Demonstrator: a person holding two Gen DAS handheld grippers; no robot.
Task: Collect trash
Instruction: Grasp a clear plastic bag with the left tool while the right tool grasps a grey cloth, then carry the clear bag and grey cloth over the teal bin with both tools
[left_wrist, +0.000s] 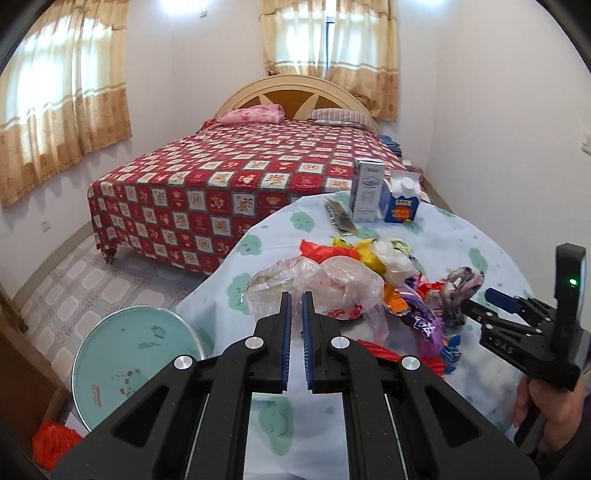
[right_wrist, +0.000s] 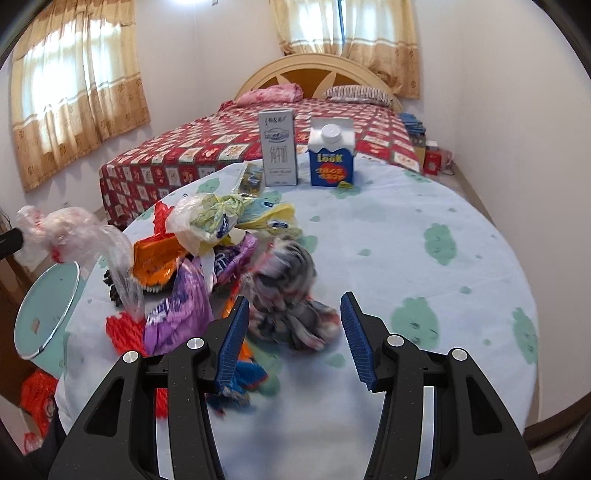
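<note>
1. Trash lies in one heap on the table (right_wrist: 424, 229), ahead and to the left of the right gripper (right_wrist: 291, 339), so either hand can reach it without walking round.
2. The left gripper (left_wrist: 296, 314) has its jaws pressed nearly together on the thin film of a crumpled clear plastic bag (left_wrist: 325, 284); in the right wrist view the bag (right_wrist: 74, 236) hangs clear of the tablecloth at the far left, apparently lifted so it can be carried off.
3. Below and left of that gripper sits a teal bin (left_wrist: 129, 354) beside the table edge, probably the drop point, which would explain the bag held on that side.
4. The right gripper's jaws stand spread on either side of a crumpled grey wad (right_wrist: 288, 295); the pads do not press it, so it seems lined up as the next pick.
5. A white carton (right_wrist: 277, 147) and a blue carton (right_wrist: 331, 155) stand upright well beyond the jaws, untouched.
</note>
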